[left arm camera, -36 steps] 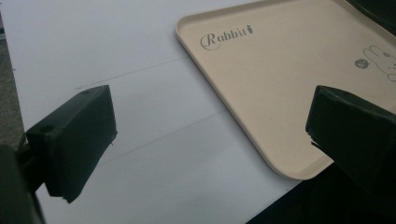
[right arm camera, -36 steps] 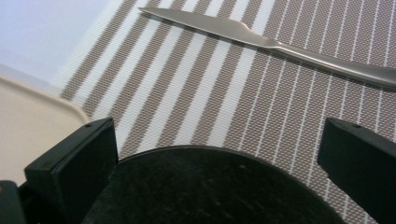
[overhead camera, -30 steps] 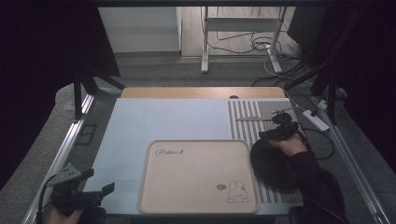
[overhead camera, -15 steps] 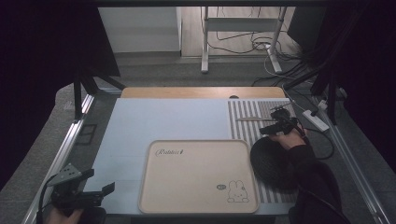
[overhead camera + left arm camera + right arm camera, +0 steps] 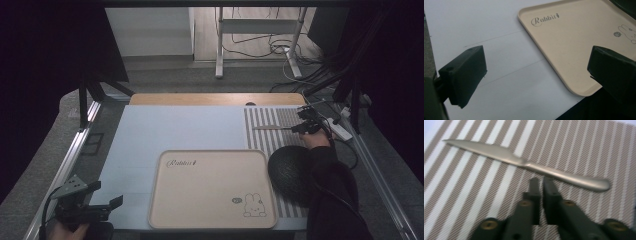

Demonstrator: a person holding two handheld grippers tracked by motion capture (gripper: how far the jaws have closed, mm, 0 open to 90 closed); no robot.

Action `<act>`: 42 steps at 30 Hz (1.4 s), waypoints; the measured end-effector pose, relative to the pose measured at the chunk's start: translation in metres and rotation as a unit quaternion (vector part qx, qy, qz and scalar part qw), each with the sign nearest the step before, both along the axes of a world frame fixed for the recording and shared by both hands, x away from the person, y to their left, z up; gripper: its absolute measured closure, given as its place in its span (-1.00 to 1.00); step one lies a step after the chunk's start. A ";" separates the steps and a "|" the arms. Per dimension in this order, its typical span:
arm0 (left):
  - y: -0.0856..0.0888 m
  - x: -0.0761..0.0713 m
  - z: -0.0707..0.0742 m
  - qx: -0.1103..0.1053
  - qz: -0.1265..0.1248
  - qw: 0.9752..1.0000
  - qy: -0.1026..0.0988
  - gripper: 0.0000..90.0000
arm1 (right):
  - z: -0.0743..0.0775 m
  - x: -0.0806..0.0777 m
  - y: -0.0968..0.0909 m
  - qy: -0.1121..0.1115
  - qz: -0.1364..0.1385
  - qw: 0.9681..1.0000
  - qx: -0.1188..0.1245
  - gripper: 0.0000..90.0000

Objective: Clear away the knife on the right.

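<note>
Black right gripper (image 5: 539, 181) fingertips nearly together, just drawn closed, nothing between them. Just beyond the tips: steel knife (image 5: 524, 163), flat on striped placemat (image 5: 584, 150), handle nearest, blade running off left. Left gripper (image 5: 536, 72) wide open, empty, over white table (image 5: 486, 22); beige tray (image 5: 574, 40) beside its right finger.

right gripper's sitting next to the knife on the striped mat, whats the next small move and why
Probably open the right gripper and ease it forward over the knife handle. Its jaws have just closed and stand nearly together with nothing between them, tips just short of the handle, while the knife lies flat on the striped mat. It cannot grasp until they spread.
</note>
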State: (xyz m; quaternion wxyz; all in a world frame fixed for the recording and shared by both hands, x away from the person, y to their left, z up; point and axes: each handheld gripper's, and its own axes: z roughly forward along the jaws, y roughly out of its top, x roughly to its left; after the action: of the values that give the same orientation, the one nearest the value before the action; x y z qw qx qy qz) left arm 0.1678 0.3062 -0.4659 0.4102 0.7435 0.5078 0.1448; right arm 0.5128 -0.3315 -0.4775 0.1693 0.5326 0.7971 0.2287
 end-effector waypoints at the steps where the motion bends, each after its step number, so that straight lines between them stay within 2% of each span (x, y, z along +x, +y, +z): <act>1: 0.000 0.000 0.000 -0.001 0.000 1.000 0.000 -0.93 | 0.000 0.000 0.000 0.000 0.000 1.000 0.000 0.99; 5: 0.000 0.000 0.000 0.000 0.000 1.000 0.002 -0.93 | -0.003 0.016 -0.005 0.001 -0.005 1.000 0.004 1.00; 13: 0.000 0.001 0.000 0.000 -0.002 1.000 0.002 -0.92 | -0.011 0.038 -0.005 -0.008 -0.010 1.000 -0.024 1.00; 16: 0.000 0.001 0.000 0.000 -0.002 1.000 0.003 -0.92 | -0.016 0.048 -0.008 0.004 -0.022 0.999 -0.033 1.00; 19: 0.001 0.000 0.000 0.000 -0.002 1.000 0.003 -0.92 | -0.018 0.051 -0.011 0.008 -0.024 0.999 -0.039 1.00; 20: 0.001 0.000 0.000 -0.001 -0.002 1.000 0.003 -0.92 | -0.019 0.051 -0.015 0.011 -0.027 0.999 -0.035 1.00; 24: 0.000 0.000 0.000 0.000 -0.002 1.000 0.003 -0.92 | -0.020 0.048 -0.021 0.019 -0.031 0.999 -0.024 1.00; 27: 0.000 0.000 0.000 0.001 -0.003 1.000 0.002 -0.92 | -0.019 0.039 -0.025 0.037 -0.028 0.999 -0.018 1.00; 28: 0.000 0.000 0.000 0.001 -0.003 1.000 0.002 -0.92 | -0.019 0.039 -0.025 0.037 -0.028 0.999 -0.018 1.00; 30: 0.000 0.000 0.000 0.001 -0.003 1.000 0.002 -0.92 | -0.016 0.031 -0.028 0.061 -0.008 0.998 -0.015 1.00; 34: -0.001 0.000 0.000 0.003 -0.004 1.000 0.001 -0.92 | -0.016 0.022 -0.030 0.071 0.007 0.997 -0.010 1.00; 38: -0.001 0.001 0.000 0.004 -0.005 1.000 0.002 -0.92 | -0.015 0.007 -0.027 0.093 0.037 0.995 -0.004 1.00; 42: -0.002 0.001 0.000 0.007 -0.007 1.000 0.001 -0.92 | -0.015 0.001 -0.022 0.102 0.056 0.993 -0.004 1.00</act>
State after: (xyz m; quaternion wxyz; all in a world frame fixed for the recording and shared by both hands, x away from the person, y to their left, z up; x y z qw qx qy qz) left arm 0.1693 0.3044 -0.4656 0.4057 0.7499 0.5023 0.1442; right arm 0.5142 -0.3531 -0.4924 0.0768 0.5071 0.8396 0.1791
